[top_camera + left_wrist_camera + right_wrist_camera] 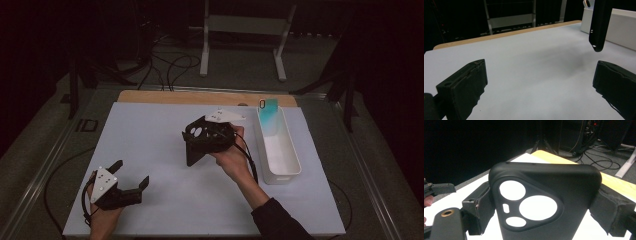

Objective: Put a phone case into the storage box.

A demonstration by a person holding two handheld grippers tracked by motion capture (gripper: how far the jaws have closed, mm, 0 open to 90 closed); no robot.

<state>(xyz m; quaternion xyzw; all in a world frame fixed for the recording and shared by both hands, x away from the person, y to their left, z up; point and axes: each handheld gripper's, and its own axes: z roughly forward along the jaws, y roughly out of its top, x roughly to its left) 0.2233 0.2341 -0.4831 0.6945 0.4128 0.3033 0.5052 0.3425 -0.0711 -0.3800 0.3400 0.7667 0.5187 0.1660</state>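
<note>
Right gripper (197, 142) clamps black rubber phone case (194, 150) by side edges, held above table centre. Left gripper (131, 176), jaws apart, at 7 o'clock; bare white table sheet (150, 130) between. Long white plastic tray (280, 150) at 3 o'clock.

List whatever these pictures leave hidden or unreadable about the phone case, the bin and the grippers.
- Black phone case: its lower end is cut off by the bottom edge of the right gripper view; in the high view the right gripper covers its top.
- White bin: the floor near the person is hidden by its near wall in the high view.
- Teal item in the bin: too small to identify.
- Left gripper: open and empty.
</note>
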